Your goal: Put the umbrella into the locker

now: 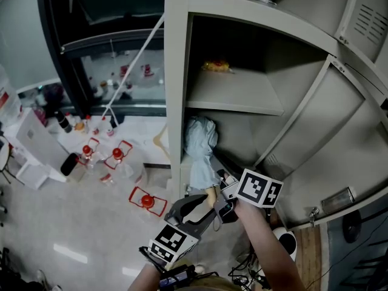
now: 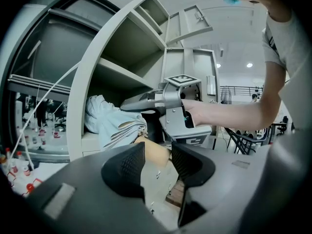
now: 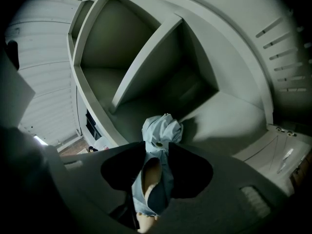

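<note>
A folded light-blue umbrella point(image 1: 200, 147) lies with its top end inside the lower compartment of the open grey locker point(image 1: 176, 102), its tan handle point(image 1: 210, 194) sticking out toward me. My left gripper point(image 1: 203, 206) is shut on that handle point(image 2: 155, 155), which sits between its two black pads. My right gripper point(image 1: 223, 183) comes in from the right, its jaws shut on the bunched fabric point(image 3: 158, 135) just ahead of the handle. In the right gripper view the umbrella points into the bare compartment.
The locker door point(image 1: 339, 144) stands open at the right. A shelf point(image 1: 236, 96) above the umbrella carries a small yellow item point(image 1: 216, 66). Red-capped bottles point(image 1: 115, 153) and red frames stand on the floor at the left, and a white rod point(image 1: 133, 65) leans there.
</note>
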Demonstrator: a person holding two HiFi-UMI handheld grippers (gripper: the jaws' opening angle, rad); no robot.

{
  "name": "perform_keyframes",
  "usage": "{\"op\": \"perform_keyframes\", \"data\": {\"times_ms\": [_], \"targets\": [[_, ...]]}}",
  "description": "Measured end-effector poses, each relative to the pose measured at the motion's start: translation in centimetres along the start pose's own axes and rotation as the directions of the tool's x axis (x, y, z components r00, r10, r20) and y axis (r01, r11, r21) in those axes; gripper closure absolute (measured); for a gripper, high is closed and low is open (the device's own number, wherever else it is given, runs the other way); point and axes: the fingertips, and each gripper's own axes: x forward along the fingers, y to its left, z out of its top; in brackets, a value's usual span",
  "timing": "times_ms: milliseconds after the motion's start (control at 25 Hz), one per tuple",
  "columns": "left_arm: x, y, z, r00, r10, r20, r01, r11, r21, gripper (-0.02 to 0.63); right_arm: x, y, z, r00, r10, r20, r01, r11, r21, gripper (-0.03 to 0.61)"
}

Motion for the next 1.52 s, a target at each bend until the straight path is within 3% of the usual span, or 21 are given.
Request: {"op": "perform_keyframes", "data": {"times_ms": [120, 360, 560, 720, 920, 1120, 1400, 1520], "targets": [[0.1, 0.0, 0.5, 1.0, 0.002, 0.005, -0.002, 1.0, 0.025, 0.423, -0.2, 0.1, 0.8, 1.0, -0.006, 0.021, 0.007, 0.999, -0.039, 0.446], [0.1, 0.1, 0.9, 1.0, 0.003, 0.014, -0.003, 1.0, 0.027, 0.423, -1.9, 1.3, 3.6, 0.994, -0.016, 0.109, 0.042, 0.968, -0.247, 0.481], [0.2, 0.2, 1.3, 0.999, 0.032, 0.018, -0.033, 0.998, 0.056, 0.422, -4.5, 2.6, 3.2, 0.994, 0.022, 0.107, 0.028, 0.896, -0.442, 0.505], [0.1, 1.0, 1.5, 0.998, 0.054, 0.026, -0.055, 0.998, 0.032, 0.428, -6.9, 3.0, 0.7, 0.997, 0.057, 0.059, -0.014, 0.828, -0.561, 0.501], [0.3, 1.3, 1.8, 0.998, 0.053, 0.022, -0.054, 0.998, 0.032, 0.431, -9.4, 3.1, -2.7, 0.996, 0.089, -0.001, -0.071, 0.78, -0.622, 0.434], [0.6, 1.4, 1.7, 0.999, 0.033, 0.02, -0.033, 0.999, 0.022, 0.425, -10.3, 3.0, -5.7, 0.992, 0.092, -0.091, -0.129, 0.706, -0.696, 0.416], [1.4, 1.5, 2.0, 0.999, 0.024, 0.025, -0.024, 1.0, 0.02, 0.422, -10.9, 2.2, -7.5, 0.987, 0.064, -0.145, -0.152, 0.652, -0.743, 0.402], [1.6, 1.6, 2.1, 0.999, 0.028, 0.031, -0.028, 0.999, 0.016, 0.422, -10.7, 1.6, -8.5, 0.985, 0.011, -0.172, -0.146, 0.589, -0.795, 0.397]]}}
